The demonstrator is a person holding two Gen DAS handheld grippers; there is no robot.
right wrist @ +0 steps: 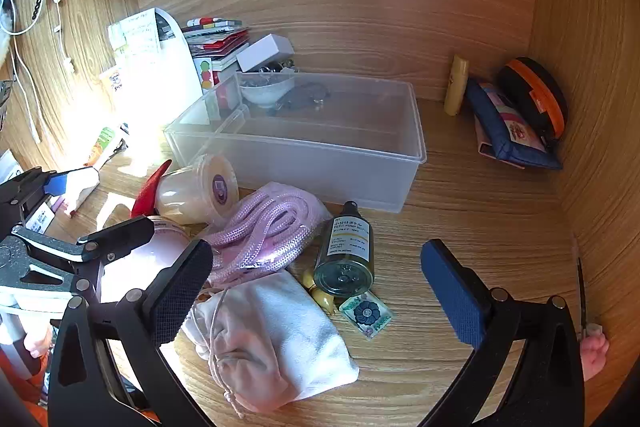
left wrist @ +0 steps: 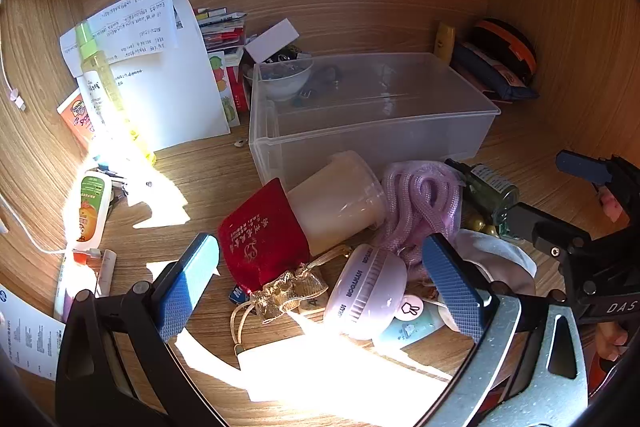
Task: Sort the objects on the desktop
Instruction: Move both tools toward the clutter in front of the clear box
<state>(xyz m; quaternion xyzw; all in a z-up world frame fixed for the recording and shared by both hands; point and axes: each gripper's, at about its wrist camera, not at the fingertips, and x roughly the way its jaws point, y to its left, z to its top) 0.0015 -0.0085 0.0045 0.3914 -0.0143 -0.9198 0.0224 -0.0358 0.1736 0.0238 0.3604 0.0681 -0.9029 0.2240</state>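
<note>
A: Left gripper (left wrist: pixel 320 283), jaws spread, nothing pinched. Red velvet pouch (left wrist: pixel 264 239) and lilac round case (left wrist: pixel 366 293) lie between its 2 pads.

B: Right gripper (right wrist: pixel 316 291), jaws spread too. White drawstring bag (right wrist: pixel 272 339) lies between them; green glass bottle (right wrist: pixel 348 251) just beyond, on its side.

A: Farther out: pink rope (right wrist: pixel 260 231), cream tub (right wrist: pixel 200 189) tipped over, then the clear plastic bin (right wrist: pixel 320 163) at the back.

"INVITOOR" — perhaps — around the round purple case (left wrist: pixel 366 293); "DAS" on right gripper (left wrist: pixel 592 223).
</note>
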